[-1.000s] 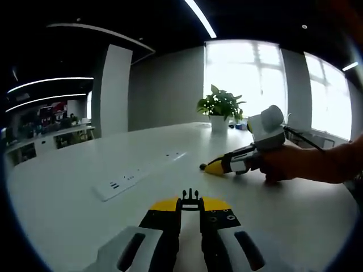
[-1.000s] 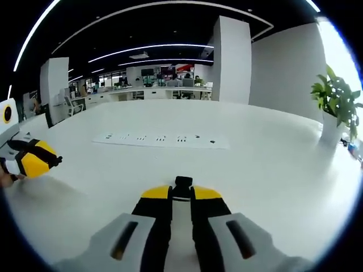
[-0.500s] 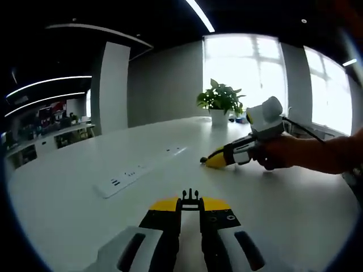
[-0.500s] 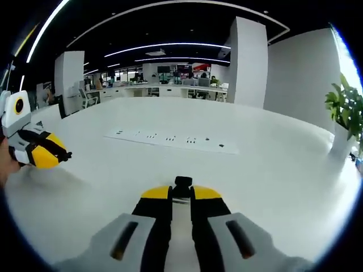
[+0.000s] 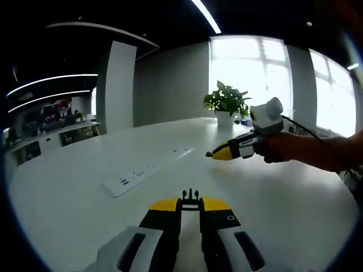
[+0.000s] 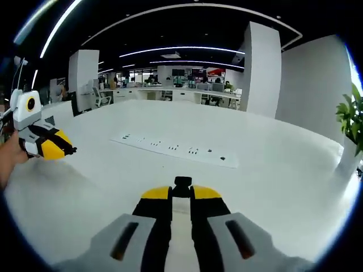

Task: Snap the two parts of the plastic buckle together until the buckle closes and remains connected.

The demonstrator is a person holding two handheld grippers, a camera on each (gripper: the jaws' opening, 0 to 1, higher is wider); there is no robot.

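My left gripper [image 5: 190, 203] is shut on a small black pronged buckle part [image 5: 190, 196] that sticks out past its yellow fingertips, above the white table [image 5: 283, 204]. My right gripper [image 6: 182, 191] is shut on the other black buckle part [image 6: 182, 182]. In the left gripper view the right gripper [image 5: 212, 154] is held by a hand at mid right, off the table, its tip pointing left. Seen from the right gripper view, the left gripper [image 6: 67, 151] hangs at the far left, tip pointing right. The two parts are well apart.
A long white power strip [image 5: 148, 170] [image 6: 173, 148] lies on the table beyond both grippers. A potted plant [image 5: 227, 101] [image 6: 353, 122] stands at the table's far edge by the windows. Pillars and office desks are in the background.
The right gripper has lifted off the table and now hovers. The left gripper has also risen and come a little inward in the right gripper view. Both stay shut on their parts.
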